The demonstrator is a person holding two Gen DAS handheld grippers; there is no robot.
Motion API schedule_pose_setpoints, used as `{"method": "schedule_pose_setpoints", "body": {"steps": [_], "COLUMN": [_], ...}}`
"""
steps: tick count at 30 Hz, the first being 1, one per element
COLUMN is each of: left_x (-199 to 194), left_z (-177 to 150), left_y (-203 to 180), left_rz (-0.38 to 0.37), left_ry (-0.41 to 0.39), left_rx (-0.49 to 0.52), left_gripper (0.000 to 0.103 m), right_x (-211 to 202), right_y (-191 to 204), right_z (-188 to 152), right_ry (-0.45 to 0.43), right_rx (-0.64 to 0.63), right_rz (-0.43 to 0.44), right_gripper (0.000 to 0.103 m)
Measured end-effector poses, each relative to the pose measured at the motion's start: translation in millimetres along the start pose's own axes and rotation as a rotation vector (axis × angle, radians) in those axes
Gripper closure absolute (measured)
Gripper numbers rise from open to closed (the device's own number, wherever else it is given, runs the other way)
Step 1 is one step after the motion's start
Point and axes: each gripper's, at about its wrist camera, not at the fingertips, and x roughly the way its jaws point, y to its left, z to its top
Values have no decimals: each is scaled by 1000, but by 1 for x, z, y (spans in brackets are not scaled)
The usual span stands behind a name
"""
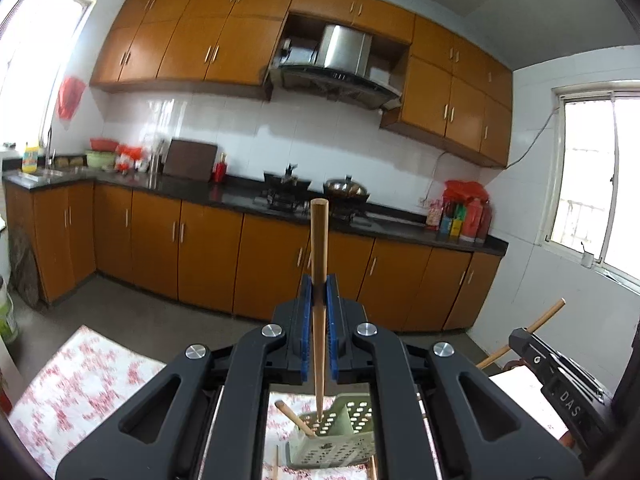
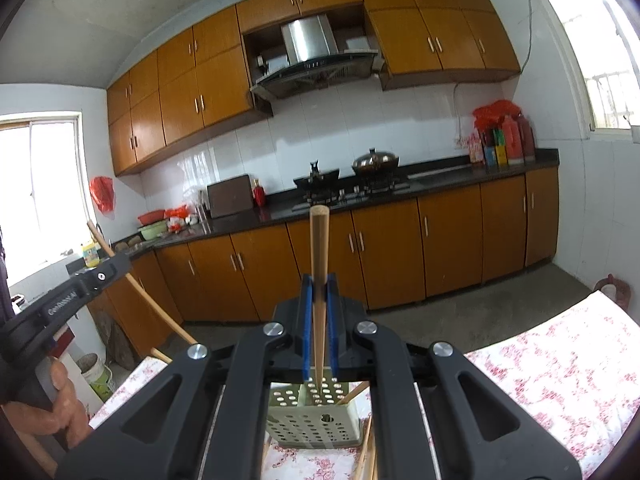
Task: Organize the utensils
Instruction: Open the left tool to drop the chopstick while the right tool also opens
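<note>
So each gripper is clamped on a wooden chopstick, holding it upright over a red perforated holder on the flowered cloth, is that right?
Nearly. The holder is pale green, not red, as the right wrist view shows. The rest holds: the left gripper and right gripper each clamp an upright wooden chopstick over it, on the flowered cloth.

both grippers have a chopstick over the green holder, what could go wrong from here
1. Both chopsticks, the left one and the right one, point into the same small green holder; their tips or the grippers may collide.
2. A chopstick already leans across the holder, so a descending tip could catch on it.
3. Each chopstick is pinched mid-length between narrow blue pads, so hitting the rim could make it pivot or slip, or tip the light holder on the tablecloth.
</note>
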Motion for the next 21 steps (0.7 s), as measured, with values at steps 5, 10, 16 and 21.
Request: {"method": "schedule_pose_setpoints", "body": {"steps": [5, 10, 16, 21], "left_x": [16, 27, 20, 8], "left_z": [-19, -29, -27, -19], "left_y": [3, 6, 8, 9], "left_rz": [-5, -12, -19, -9], "left_ry": [46, 94, 112, 93], "left_rx": [-4, -12, -17, -16], "left_gripper": [96, 96, 95, 95], "right_x": [23, 33, 28, 10], "right_y": [1, 0, -8, -15], "right_z": [-14, -24, -25, -22], "right_ry": [42, 77, 78, 49], "right_rx": [-10, -1, 13, 18], "right_rz": [-6, -7, -16, -48], "right_gripper": [95, 95, 91, 85]}}
